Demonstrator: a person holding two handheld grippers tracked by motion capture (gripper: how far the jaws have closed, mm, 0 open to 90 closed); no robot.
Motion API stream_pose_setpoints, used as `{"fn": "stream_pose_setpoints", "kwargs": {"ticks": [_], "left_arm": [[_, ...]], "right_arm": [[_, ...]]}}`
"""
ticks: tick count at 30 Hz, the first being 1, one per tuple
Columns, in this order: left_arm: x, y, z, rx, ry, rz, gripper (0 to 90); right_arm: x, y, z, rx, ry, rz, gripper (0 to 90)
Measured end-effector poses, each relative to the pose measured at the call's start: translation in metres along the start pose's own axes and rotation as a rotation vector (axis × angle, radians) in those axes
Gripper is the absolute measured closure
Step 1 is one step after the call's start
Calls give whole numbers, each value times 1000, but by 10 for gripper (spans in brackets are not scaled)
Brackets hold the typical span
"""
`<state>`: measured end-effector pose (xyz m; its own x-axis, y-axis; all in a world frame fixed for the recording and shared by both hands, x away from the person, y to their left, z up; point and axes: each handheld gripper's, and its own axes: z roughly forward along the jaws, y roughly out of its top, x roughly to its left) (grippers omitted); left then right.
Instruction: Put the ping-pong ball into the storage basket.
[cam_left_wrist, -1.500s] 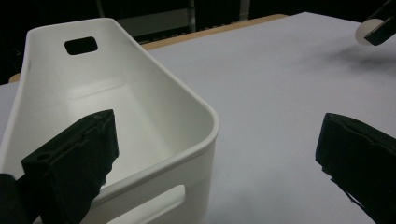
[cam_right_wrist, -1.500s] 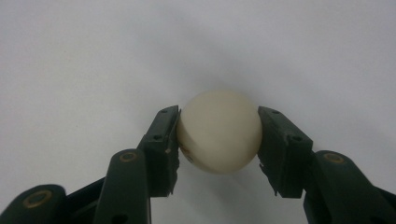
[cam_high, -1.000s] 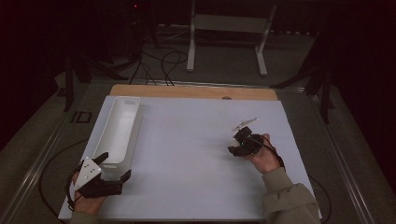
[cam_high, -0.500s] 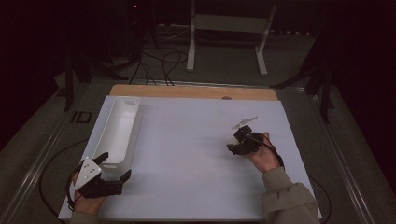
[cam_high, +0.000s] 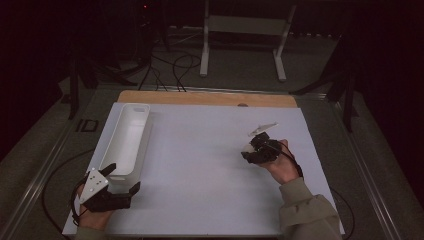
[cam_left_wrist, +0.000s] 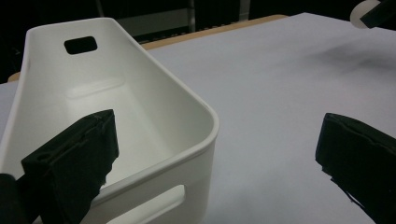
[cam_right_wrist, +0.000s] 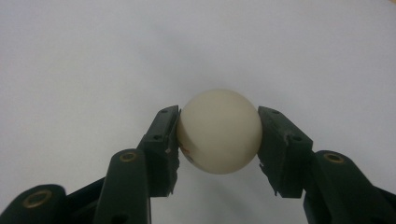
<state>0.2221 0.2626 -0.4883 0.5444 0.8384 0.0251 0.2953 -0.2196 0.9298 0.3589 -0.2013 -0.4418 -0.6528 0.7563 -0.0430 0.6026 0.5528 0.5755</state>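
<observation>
Here the white bin (cam_high: 127, 137) sits empty, left gripper (cam_high: 120, 185) astride its corner.

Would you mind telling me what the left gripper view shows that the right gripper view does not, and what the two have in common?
Left gripper view: a white bin with a handle slot in its far wall, empty as far as its inside is visible. The left gripper has its jaws wide open, one of them over the bin's inside, the other over the sheet beside it.

Right gripper view: a cream ball, clamped between the pads of the right gripper.

Both: the plain white sheet covering the table.
</observation>
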Motion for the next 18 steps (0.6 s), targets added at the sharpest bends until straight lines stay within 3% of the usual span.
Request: {"fn": "stream_pose_setpoints", "kwargs": {"ticks": [18], "left_arm": [[0, 0, 0, 0, 1, -2, 0]], "right_arm": [[2, 9, -2, -40, 17, 5, 507]]}}
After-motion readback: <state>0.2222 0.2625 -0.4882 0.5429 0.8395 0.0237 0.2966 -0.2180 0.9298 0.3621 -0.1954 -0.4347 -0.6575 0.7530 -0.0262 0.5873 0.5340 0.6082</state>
